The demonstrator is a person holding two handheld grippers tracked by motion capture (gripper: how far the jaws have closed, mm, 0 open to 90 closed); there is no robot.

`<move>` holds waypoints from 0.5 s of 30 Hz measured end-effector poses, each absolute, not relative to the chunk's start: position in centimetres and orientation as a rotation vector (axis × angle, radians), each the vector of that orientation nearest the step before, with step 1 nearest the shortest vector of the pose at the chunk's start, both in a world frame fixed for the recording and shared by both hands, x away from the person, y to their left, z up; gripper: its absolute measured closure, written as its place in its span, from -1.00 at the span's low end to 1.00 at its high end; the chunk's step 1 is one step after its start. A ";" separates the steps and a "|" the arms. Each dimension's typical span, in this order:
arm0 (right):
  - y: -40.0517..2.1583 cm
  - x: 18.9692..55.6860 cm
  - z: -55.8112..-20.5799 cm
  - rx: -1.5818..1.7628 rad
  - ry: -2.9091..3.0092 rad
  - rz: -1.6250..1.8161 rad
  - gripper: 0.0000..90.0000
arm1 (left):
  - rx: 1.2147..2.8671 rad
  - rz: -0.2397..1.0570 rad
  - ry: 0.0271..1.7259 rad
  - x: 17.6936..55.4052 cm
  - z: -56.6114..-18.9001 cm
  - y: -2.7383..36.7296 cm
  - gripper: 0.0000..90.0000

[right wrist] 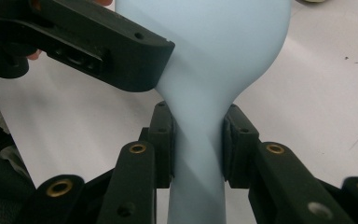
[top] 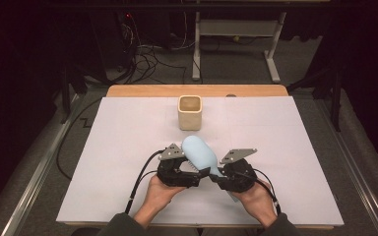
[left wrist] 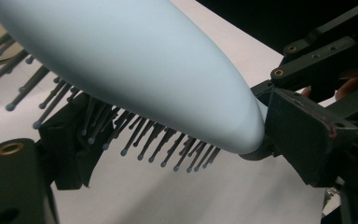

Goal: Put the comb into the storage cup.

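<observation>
Pale blue, the hairbrush (top: 198,153) hangs just above the white table (top: 128,147), near its front edge, between my two hands. Its long axis slants: the oval head points away and to the left, towards the cream cup (top: 190,112), and the handle runs back to the right. My right gripper (right wrist: 198,140) pinches the handle's neck between both pads. My left gripper (top: 203,173) stands spread under the head, pads clear, with the bristles facing down towards it.

Pale-blue hairbrush (top: 198,153); raised, bristles down
</observation>
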State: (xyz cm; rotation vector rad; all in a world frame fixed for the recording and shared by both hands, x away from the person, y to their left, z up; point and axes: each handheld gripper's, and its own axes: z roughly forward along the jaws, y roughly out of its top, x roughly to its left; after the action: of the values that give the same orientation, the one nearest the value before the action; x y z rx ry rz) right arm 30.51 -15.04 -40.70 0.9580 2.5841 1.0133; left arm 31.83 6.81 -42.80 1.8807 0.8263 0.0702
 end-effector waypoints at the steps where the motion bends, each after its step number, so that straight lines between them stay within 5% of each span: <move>1: -15.0 30.5 -40.7 0.955 2.585 1.011 0.57 | 1.883 0.071 0.825 31.8 -42.8 6.8 -0.62; 15: -15.4 30.3 -40.4 0.951 2.557 1.020 0.57 | 1.900 0.066 0.820 32.4 -42.2 5.7 -0.66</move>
State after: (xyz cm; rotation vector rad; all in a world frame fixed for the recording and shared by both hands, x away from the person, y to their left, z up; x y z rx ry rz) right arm 30.35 -15.38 -40.43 0.9508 2.5568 1.0203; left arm 32.43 5.65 -42.22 1.8996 0.8197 0.0655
